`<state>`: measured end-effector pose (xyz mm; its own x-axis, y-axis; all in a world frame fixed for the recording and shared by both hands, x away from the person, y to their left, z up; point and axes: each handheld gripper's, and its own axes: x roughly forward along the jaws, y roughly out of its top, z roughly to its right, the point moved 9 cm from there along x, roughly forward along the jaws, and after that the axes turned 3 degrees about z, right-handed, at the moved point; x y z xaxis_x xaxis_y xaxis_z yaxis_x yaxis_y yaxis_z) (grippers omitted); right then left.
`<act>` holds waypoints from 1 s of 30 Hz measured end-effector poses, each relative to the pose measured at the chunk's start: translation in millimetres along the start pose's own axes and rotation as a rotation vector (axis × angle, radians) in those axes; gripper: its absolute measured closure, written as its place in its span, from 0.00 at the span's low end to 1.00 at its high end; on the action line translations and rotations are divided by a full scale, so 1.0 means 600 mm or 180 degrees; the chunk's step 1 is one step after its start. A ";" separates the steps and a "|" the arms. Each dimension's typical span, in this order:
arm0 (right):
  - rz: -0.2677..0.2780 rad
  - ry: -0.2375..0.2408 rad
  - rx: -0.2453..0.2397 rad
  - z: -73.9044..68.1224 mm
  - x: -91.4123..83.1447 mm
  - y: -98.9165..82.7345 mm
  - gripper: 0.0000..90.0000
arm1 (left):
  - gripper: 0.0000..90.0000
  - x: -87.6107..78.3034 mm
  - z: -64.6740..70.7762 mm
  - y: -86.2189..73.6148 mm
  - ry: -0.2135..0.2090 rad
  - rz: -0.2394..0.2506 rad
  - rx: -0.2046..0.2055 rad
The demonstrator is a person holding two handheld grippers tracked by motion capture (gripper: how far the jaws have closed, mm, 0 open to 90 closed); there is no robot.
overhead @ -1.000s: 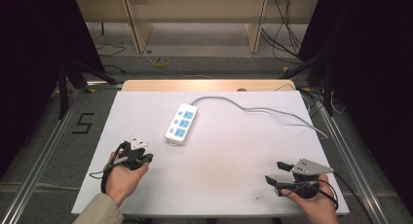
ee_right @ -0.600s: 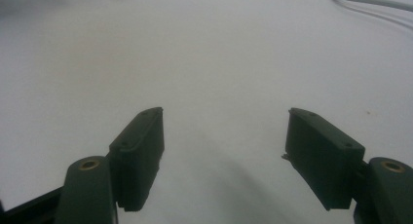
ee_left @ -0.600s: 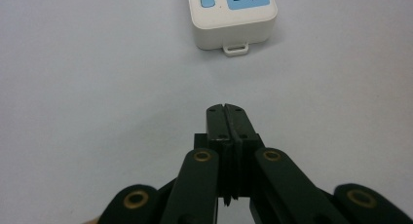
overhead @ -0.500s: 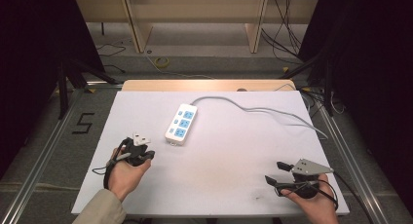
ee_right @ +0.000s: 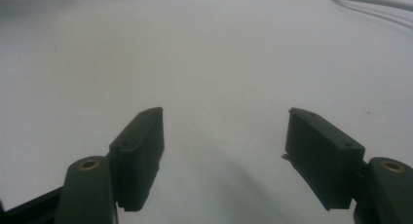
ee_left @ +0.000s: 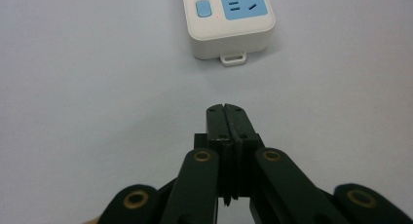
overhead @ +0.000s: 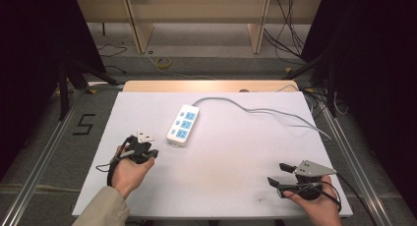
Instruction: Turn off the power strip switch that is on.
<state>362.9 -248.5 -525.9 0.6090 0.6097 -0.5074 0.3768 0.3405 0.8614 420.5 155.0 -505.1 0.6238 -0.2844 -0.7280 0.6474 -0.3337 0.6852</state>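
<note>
The white power strip (overhead: 183, 125) (blue sockets, grey cord) lies flat near the left gripper (ee_left: 226, 112), whose jaws are pressed together.

Power strip (ee_left: 229, 19) cut off by the top edge in the left gripper view, one socket and one switch visible. Its cord (ee_right: 370, 1) clipped at the right gripper view's top right corner. Socket markings too small to read in the high view. Left gripper (overhead: 153, 153) partly hidden by the hand (overhead: 129, 169).

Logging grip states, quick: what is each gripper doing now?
Left gripper: closed, holding nothing, near the power strip.
Right gripper: open, empty.
</note>
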 end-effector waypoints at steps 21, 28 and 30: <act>-0.0005 -0.0001 0.0007 0.001 0.000 0.000 0.35 | 1.00 0.010 0.001 0.022 -0.0015 -0.0025 0.0051; -0.0007 -0.0009 0.0006 0.002 -0.001 -0.001 0.35 | 1.00 0.013 0.003 0.031 -0.0023 -0.0034 0.0070; -0.0006 -0.0009 0.0004 0.002 -0.001 -0.001 0.35 | 1.00 0.014 0.004 0.032 -0.0027 -0.0044 0.0069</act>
<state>363.3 -249.7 -526.0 0.6102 0.6070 -0.5092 0.3789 0.3408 0.8604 437.4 144.1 -498.0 0.6111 -0.2872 -0.7376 0.6462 -0.3571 0.6745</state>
